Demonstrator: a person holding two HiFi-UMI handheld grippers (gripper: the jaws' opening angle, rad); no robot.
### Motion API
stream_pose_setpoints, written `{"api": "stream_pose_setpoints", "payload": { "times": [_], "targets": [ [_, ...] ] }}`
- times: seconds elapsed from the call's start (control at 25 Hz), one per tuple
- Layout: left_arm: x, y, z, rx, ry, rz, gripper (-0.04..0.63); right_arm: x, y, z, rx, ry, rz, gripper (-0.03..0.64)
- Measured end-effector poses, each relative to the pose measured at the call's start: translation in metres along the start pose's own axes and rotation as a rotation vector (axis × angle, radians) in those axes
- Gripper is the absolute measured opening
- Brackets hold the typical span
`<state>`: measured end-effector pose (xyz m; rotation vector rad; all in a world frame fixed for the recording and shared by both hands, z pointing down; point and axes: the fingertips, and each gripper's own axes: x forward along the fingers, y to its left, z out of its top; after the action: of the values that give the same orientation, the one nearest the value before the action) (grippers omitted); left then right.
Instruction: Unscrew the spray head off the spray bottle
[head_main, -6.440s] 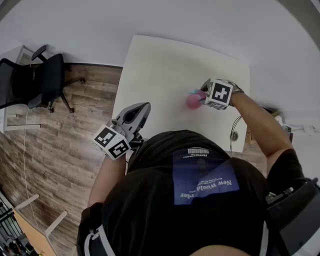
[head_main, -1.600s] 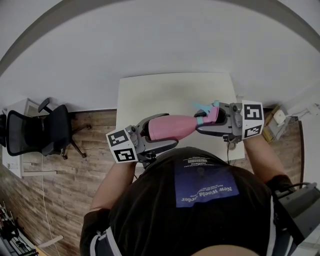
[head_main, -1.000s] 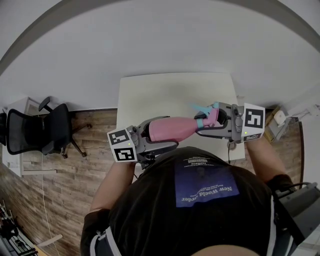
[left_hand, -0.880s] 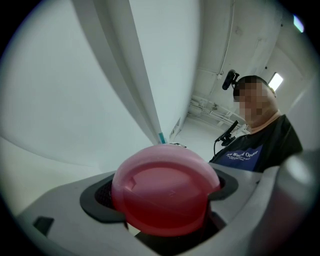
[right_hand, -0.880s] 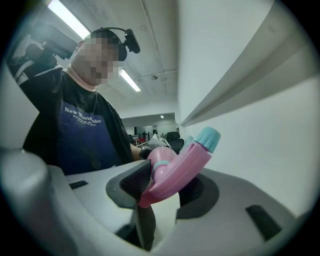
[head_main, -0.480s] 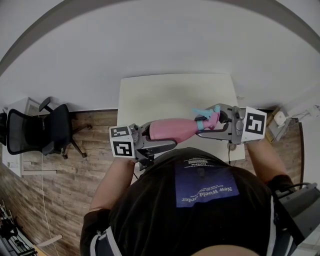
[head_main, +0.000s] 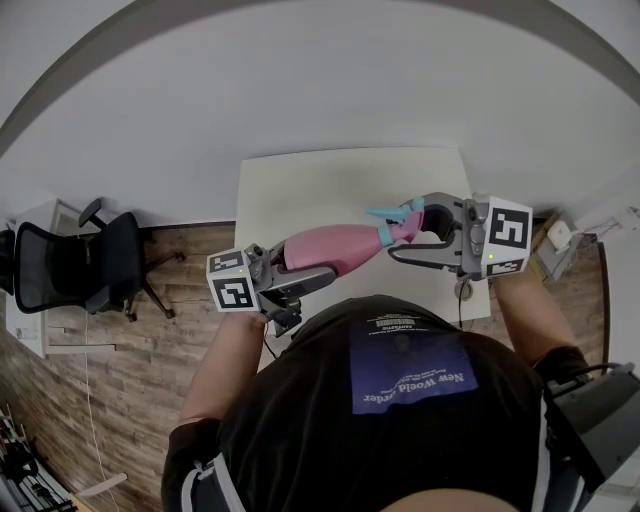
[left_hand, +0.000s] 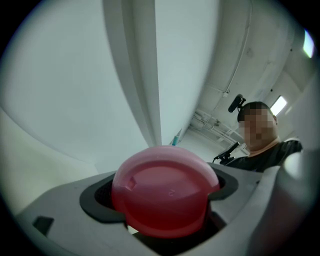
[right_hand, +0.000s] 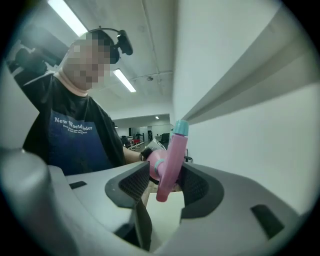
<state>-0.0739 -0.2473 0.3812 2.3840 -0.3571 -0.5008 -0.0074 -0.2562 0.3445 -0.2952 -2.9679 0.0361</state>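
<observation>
We clamp the pink bottle in our left gripper, while our right gripper has its jaws opening, the spray head between them.

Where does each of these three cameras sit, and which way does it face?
Head view: on the person's head, looking steeply down at the table, spray bottle, left tool and right tool; chest and both arms show.
Left gripper view: on the left tool, looking along jaws shut on the bottle's base; the person's shoulders show beyond.
Right gripper view: on the right tool, looking along its opening jaws, spray head between them; the person's torso shows.
Shared: all three show the spray bottle.
</observation>
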Motion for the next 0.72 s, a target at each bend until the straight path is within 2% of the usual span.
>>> {"api": "stream_pose_setpoints", "payload": {
  "times": [0.2,0.32,0.56,0.72],
  "targets": [
    [-0.002,0.003,0.002,0.136,0.069,0.076,0.468,-0.003,-0.009,-0.011,0.172,0.018,0.007,0.156],
    [0.002,-0.001,0.0,0.171,0.091,0.078,0.468,0.001,-0.007,-0.015,0.197,0.035,0.022,0.156],
    [0.001,-0.001,0.003,0.16,0.1,0.071,0.468,0.009,-0.006,-0.009,0.115,0.042,0.023,0.123],
    [0.006,0.0,-0.001,0.069,0.087,0.043,0.468,0.003,0.002,-0.007,-0.037,0.051,0.023,0.121]
  ]
}}
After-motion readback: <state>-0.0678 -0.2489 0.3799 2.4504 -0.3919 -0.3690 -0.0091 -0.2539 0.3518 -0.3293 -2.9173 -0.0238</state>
